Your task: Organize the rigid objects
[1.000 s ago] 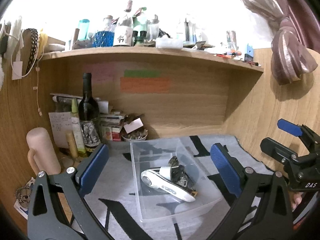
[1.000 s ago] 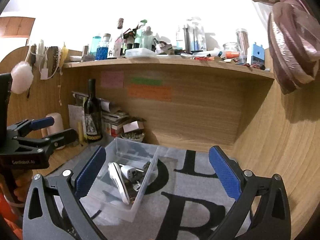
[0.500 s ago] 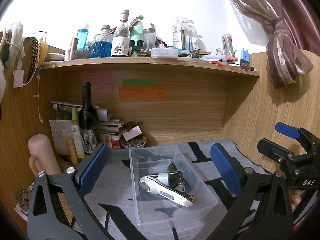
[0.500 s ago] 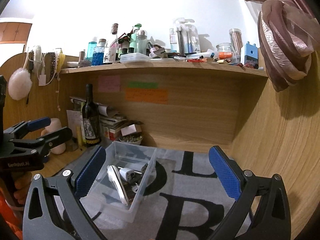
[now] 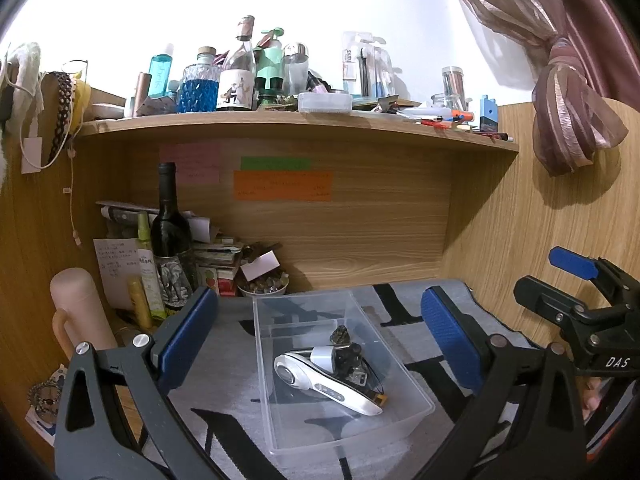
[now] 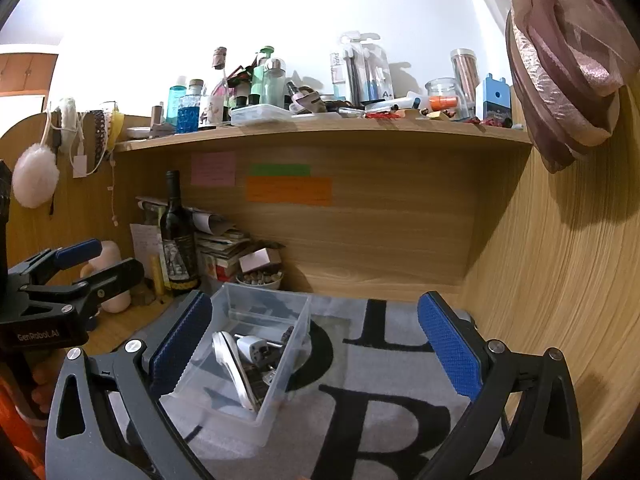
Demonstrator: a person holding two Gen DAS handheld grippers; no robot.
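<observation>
A clear plastic bin (image 5: 416,408) sits on a grey mat (image 5: 224,384) with black letters. In it lie a white handheld device (image 5: 320,384), a white charger plug (image 5: 324,358) and dark small parts (image 5: 352,360). My left gripper (image 5: 320,336) is open and empty, held back above the bin. My right gripper (image 6: 312,348) is open and empty, to the right of the bin (image 6: 280,392), which shows the device (image 6: 232,368) and plug (image 6: 254,350). Each gripper shows in the other's view: the right one (image 5: 576,292) and the left one (image 6: 76,268).
A dark wine bottle (image 5: 170,240), papers, small boxes and a bowl of small items (image 5: 262,286) crowd the back left corner. A pink flask (image 5: 80,316) stands at the left. The shelf above (image 5: 304,120) holds several bottles and clutter. A tied curtain (image 5: 572,120) hangs at the right.
Both grippers have drawn back and tilted up a little, so more of the shelf top shows. The bin and its contents have not moved. Both stay open.
</observation>
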